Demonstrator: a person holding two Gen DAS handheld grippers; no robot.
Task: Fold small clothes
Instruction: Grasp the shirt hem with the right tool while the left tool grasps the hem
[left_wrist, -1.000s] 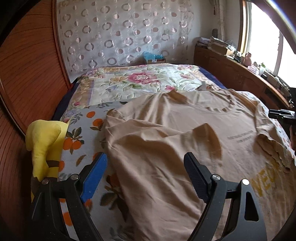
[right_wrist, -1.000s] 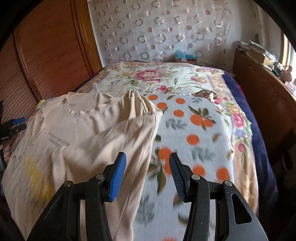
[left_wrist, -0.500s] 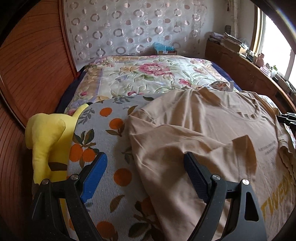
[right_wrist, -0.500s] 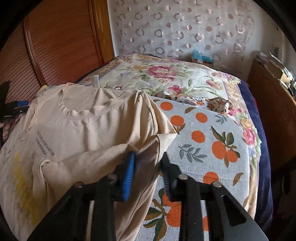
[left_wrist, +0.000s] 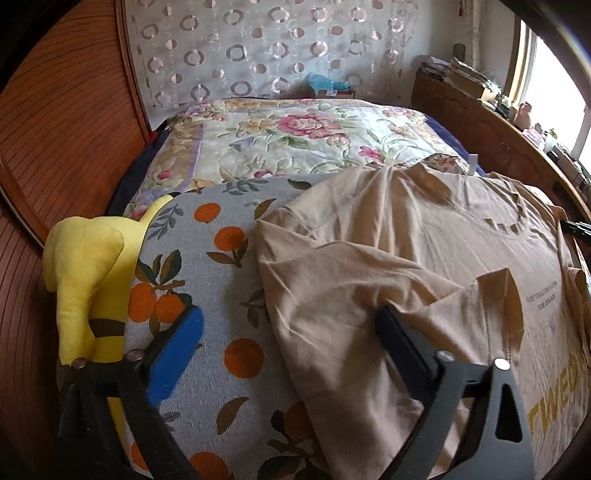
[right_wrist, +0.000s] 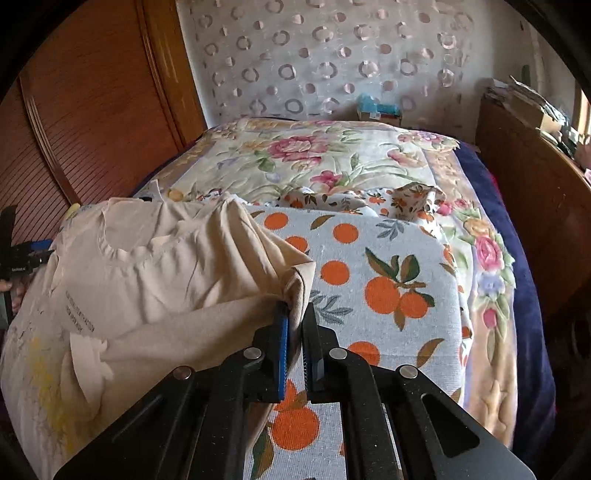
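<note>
Right gripper (right_wrist: 294, 334) just clamped on beige T-shirt (right_wrist: 155, 280) sleeve edge; left gripper (left_wrist: 291, 343) just widened, straddling opposite edge, gripping nothing. Next, likely: left pinch, then fold inward.

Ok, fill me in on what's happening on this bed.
A person with a gripper in each hand is folding a beige T-shirt spread on an orange-print blanket. The right gripper has just closed on a bunched edge of the shirt's side. The left gripper has just opened wider and straddles the opposite edge, one finger tucked under the cloth, nothing pinched. A yellow plush toy sits beside the blanket.
</note>
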